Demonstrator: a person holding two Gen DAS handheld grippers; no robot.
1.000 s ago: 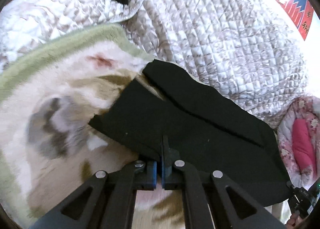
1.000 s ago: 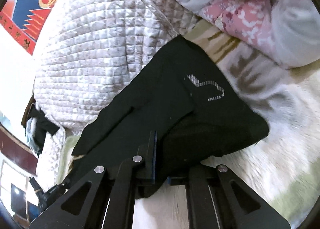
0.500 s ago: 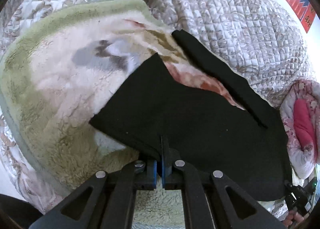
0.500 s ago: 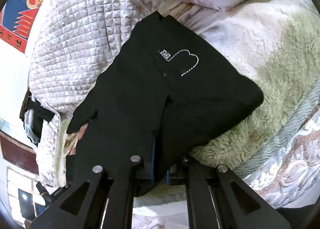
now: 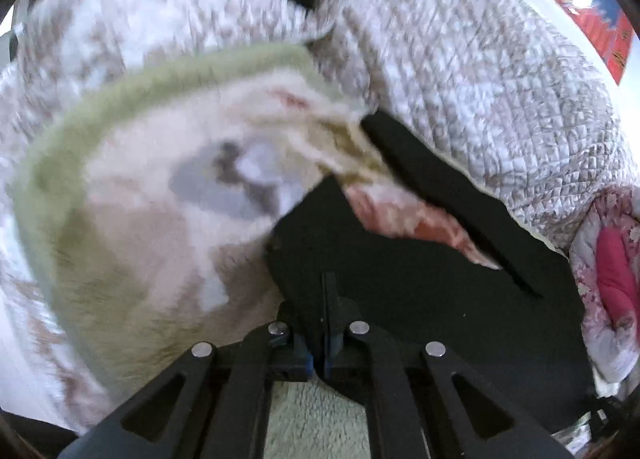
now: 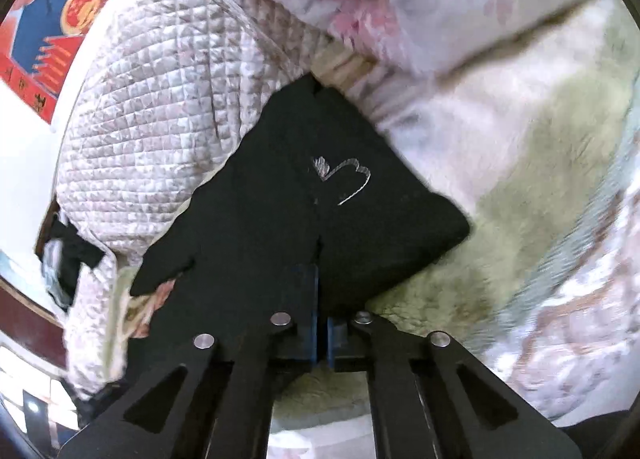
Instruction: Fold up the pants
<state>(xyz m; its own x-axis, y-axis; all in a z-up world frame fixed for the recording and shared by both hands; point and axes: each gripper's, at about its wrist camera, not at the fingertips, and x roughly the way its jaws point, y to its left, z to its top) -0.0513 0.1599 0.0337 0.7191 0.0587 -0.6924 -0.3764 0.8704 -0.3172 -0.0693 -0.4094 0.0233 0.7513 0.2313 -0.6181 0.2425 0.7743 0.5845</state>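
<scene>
Both sets of fingers, left [image 5: 326, 299] and right [image 6: 319, 279], are pinching shut on the near edge of black pants [image 6: 300, 211], which are lying beyond the fingers on a fleecy blanket [image 5: 160, 219] covering the bed, probably ready for lifting into a fold

**Bright daylight, motion blur, fisheye warp**

Soft, even light. Blur smears the fleece blanket [image 5: 132, 219] left of the left claw and the bedding right of the right claw. Black pants [image 6: 280, 219] lose detail. Dark, curved vignetted edges.

One pair of black pants [image 5: 420, 299], two tools [image 5: 327, 299] [image 6: 318, 283], one fleece blanket [image 5: 140, 239], one quilt [image 5: 480, 79]
</scene>
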